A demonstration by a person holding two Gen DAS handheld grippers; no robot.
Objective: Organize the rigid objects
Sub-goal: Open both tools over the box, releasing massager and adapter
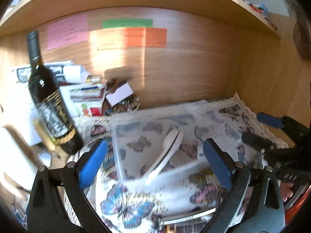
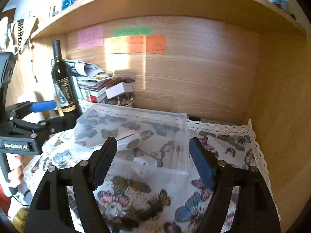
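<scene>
A clear plastic box (image 1: 124, 136) (image 2: 136, 114) stands on a butterfly-print cloth inside a wooden alcove. A white handheld device (image 1: 167, 151) (image 2: 129, 140) lies in the box. A small white adapter (image 2: 144, 162) also lies in the box, near its front wall. My left gripper (image 1: 155, 161) is open and empty, just in front of the box. My right gripper (image 2: 151, 161) is open and empty, its fingers on either side of the box's front right part. Each gripper shows at the edge of the other's view: the right one (image 1: 272, 122), the left one (image 2: 41, 105).
A dark wine bottle (image 1: 48, 97) (image 2: 63, 81) stands left of the box. Behind it are a stack of books and papers (image 2: 91, 81), a small white carton (image 2: 118, 90) and a bowl of small items (image 1: 124, 104). A wooden shelf (image 2: 175, 2) spans overhead. Lace edging (image 2: 256, 145) marks the cloth's right edge.
</scene>
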